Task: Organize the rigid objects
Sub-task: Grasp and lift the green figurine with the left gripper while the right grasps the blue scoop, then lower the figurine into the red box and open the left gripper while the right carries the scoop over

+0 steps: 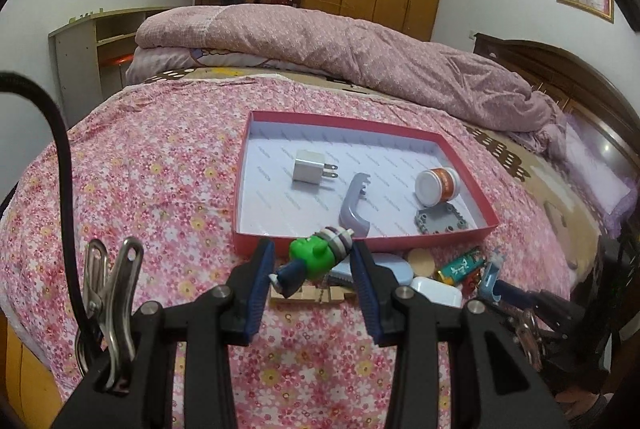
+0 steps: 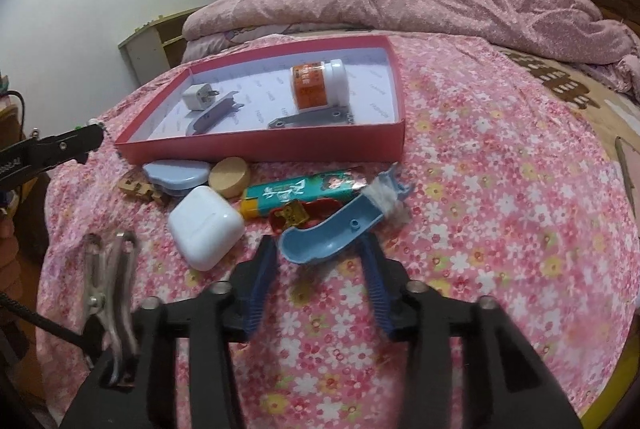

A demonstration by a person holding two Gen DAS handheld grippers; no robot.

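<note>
Left gripper (image 1: 312,261): gripping a green toy figure (image 1: 314,257) between both blue pads, holding it clear of the floral bedsheet (image 1: 160,169) just in front of the near wall of the red box lid (image 1: 460,165). Right gripper (image 2: 320,249): straddling the wide end of a blue plastic scoop (image 2: 332,237) lying on the sheet; right pad touching its edge, left pad standing just apart, grip not confirmed. Sitting inside the box lid: 1 white plug adapter (image 1: 310,169), 1 grey handle (image 1: 354,197), 1 orange-labelled white jar (image 1: 438,185) on its side, 1 grey square plate (image 1: 440,221). Lying on the sheet just before the lid: white earbud case (image 2: 204,225), round wooden lid (image 2: 230,176), light blue oval case (image 2: 176,175), teal and yellow lighter (image 2: 296,191), small wooden piece (image 2: 140,187).
</note>
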